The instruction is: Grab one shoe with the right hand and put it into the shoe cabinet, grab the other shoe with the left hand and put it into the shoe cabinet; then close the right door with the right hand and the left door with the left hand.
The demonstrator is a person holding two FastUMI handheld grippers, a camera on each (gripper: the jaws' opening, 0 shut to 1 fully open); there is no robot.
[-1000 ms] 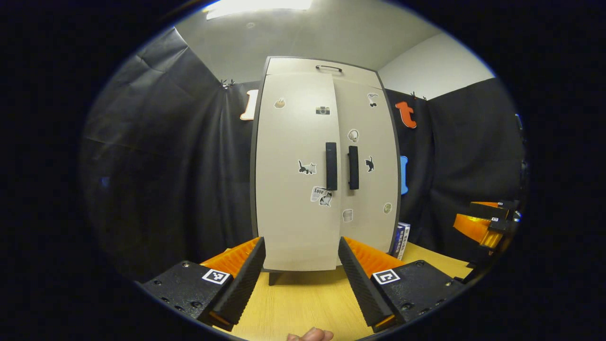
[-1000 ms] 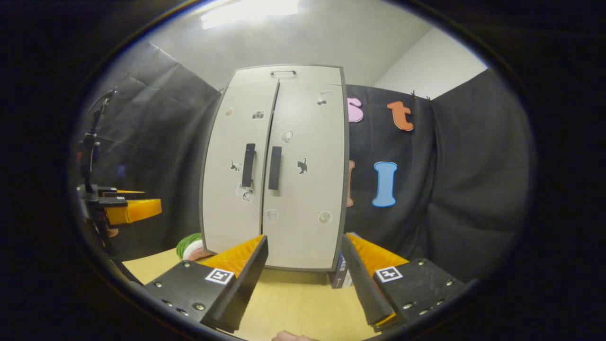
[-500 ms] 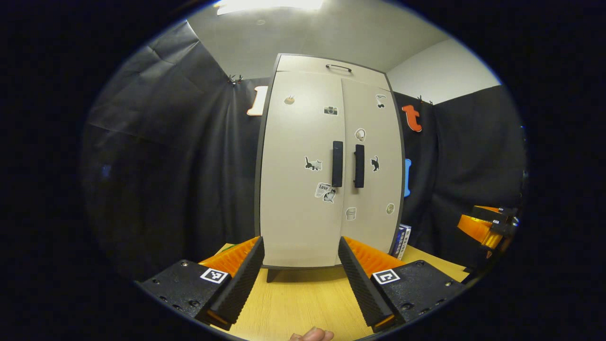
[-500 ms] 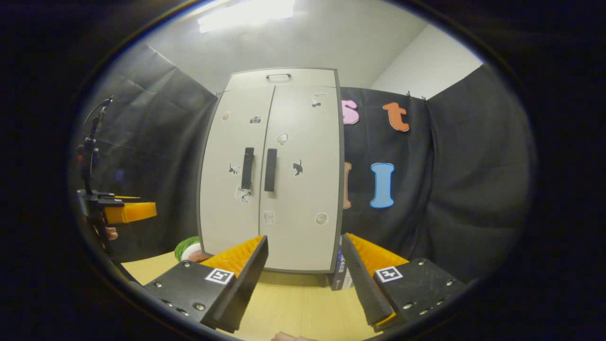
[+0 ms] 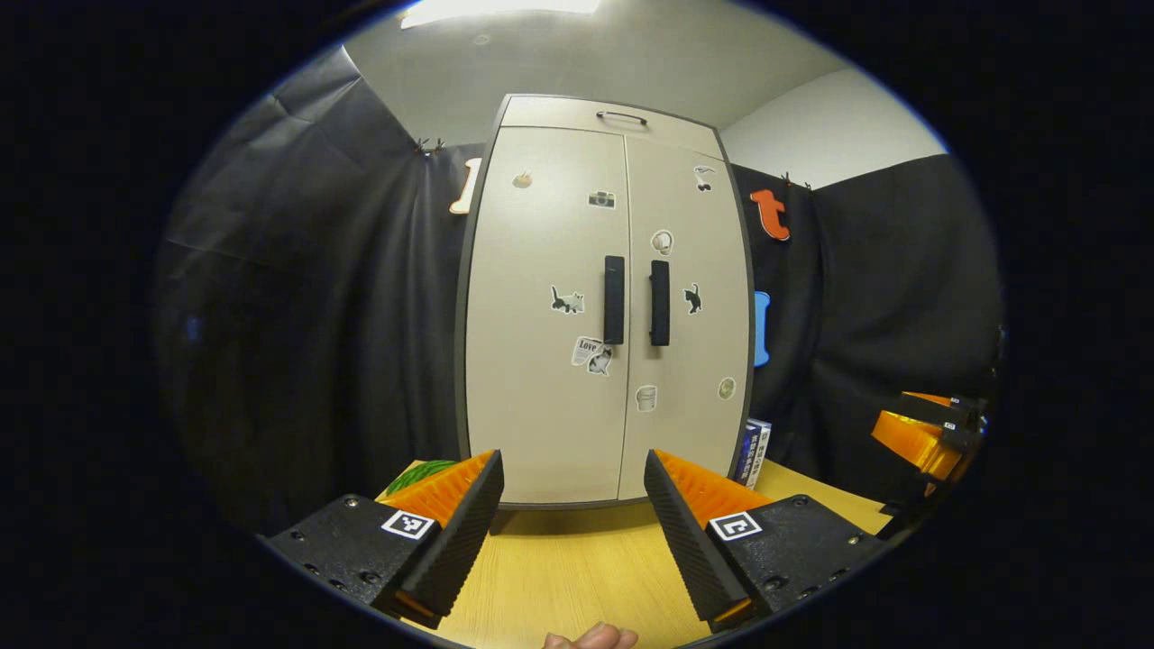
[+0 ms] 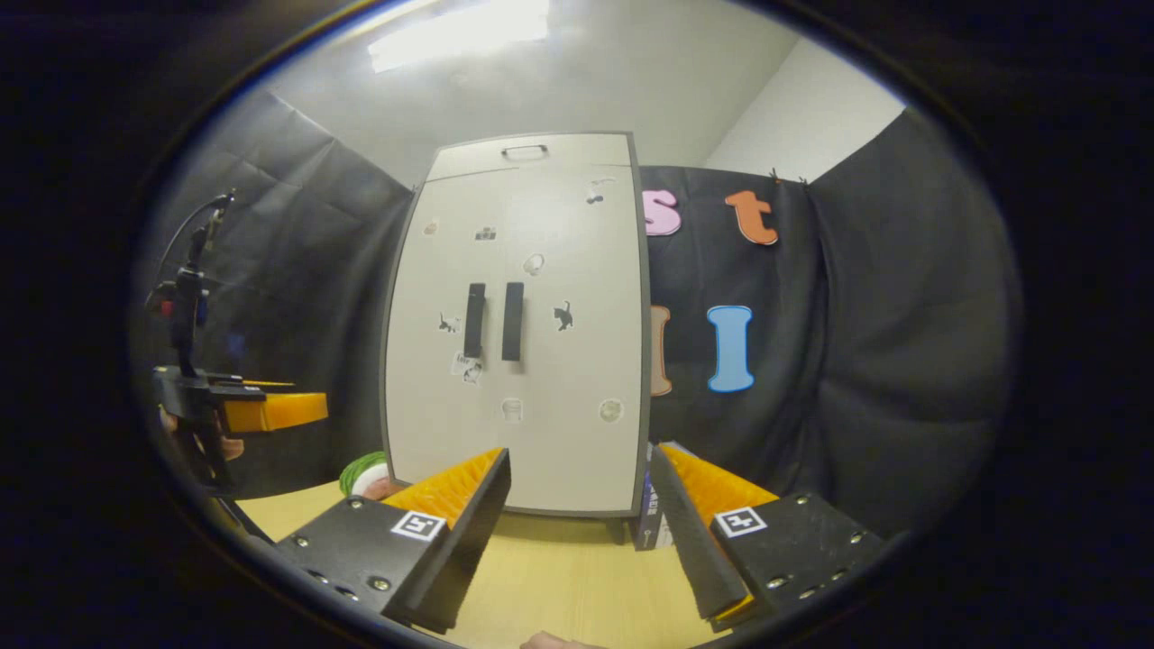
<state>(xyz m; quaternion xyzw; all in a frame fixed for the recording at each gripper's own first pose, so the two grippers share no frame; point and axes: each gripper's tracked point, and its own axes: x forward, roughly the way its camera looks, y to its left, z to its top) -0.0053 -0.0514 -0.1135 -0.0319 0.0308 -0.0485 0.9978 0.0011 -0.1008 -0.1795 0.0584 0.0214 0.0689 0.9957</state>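
Observation:
The beige shoe cabinet (image 5: 599,306) (image 6: 523,324) stands upright on the wooden table, both doors flush shut, with two black handles (image 5: 636,300) side by side at the middle seam. My left gripper (image 5: 572,505) is open in front of the cabinet's base, nothing between its fingers. My right gripper (image 6: 581,505) is open too, a little back from the cabinet's lower right. The right gripper (image 5: 929,433) also appears at the right edge of the left gripper view, and the left gripper (image 6: 243,410) at the left edge of the right gripper view. The shoes are hidden behind the doors.
A blue and white box (image 5: 753,451) (image 6: 651,523) leans at the cabinet's right foot. A green and white round thing (image 6: 361,470) (image 5: 419,473) lies at its left foot. The wooden table (image 5: 577,568) runs from the cabinet toward me. Black cloth closes the booth behind and beside.
The left door, slightly ajar a second ago, now lies flush with the right one. Both grippers have drawn back a little from the cabinet.

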